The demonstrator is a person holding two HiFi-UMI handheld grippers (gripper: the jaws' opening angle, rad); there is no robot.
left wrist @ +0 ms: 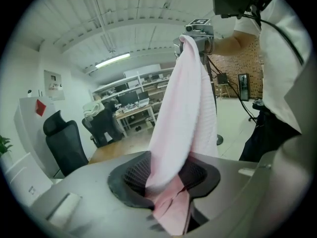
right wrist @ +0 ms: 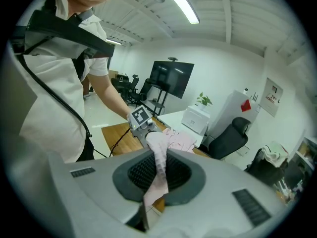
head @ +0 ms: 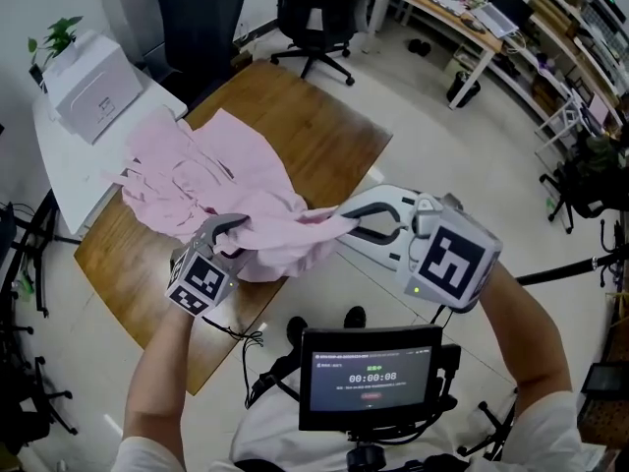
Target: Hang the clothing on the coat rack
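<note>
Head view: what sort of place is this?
Probably an open-plan office or lab: black wheeled office chairs, a long wooden desk cluttered with equipment, and a white boxy machine, likely a printer.

Head view: left gripper (head: 234, 232) jaw tips were buried in pink clothing (head: 226, 180) at 8 o'clock; right gripper (head: 346, 220) tips were wrapped in same cloth. Wooden table (head: 324, 136) near edge was partly hidden behind left forearm (head: 162, 372). Screen (head: 371, 377) print at 6 o'clock was too small to read. Left gripper view: cloth covered jaw gap.
</note>
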